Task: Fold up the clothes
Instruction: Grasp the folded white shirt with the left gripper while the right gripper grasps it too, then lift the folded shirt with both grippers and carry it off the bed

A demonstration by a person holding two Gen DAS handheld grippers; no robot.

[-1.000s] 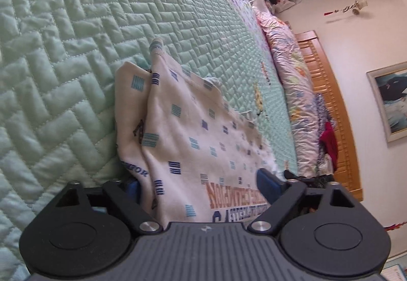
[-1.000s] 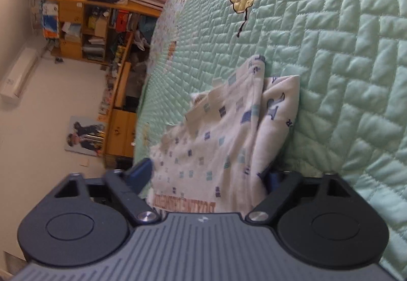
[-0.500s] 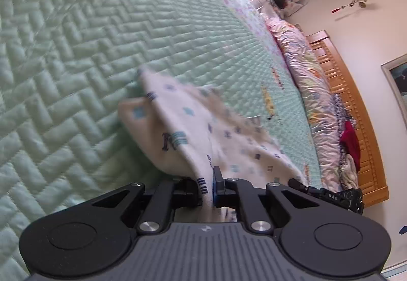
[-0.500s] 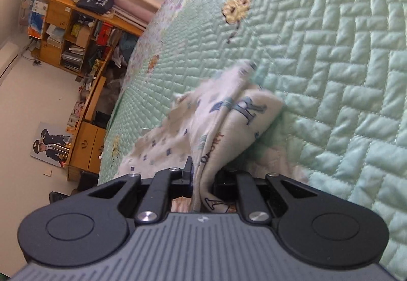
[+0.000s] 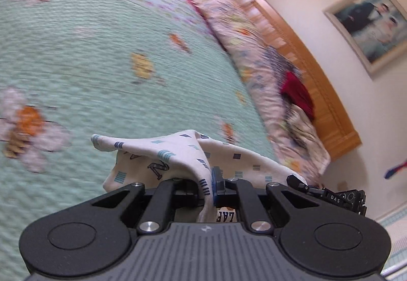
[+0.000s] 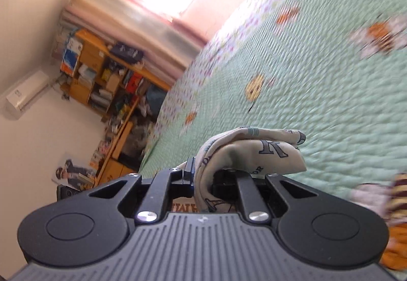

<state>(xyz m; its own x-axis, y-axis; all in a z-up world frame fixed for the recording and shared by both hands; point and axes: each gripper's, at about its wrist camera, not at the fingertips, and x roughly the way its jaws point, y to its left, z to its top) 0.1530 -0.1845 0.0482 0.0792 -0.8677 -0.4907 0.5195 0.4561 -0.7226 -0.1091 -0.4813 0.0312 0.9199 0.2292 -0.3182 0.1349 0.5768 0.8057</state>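
The cream printed garment (image 5: 178,156) hangs bunched above the green quilted bed (image 5: 89,52), lifted clear of it. The left gripper (image 5: 209,185) has its fingers pinched tight on one edge; the right gripper (image 6: 201,179) likewise clamps another fold of the cloth. A wooden headboard (image 5: 318,82) stands beyond.

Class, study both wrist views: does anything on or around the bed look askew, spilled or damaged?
Nothing looks damaged or spilled. The printed garment hangs bunched from both shut grippers, left and right, above the green quilt; clothes lie heaped by the headboard.
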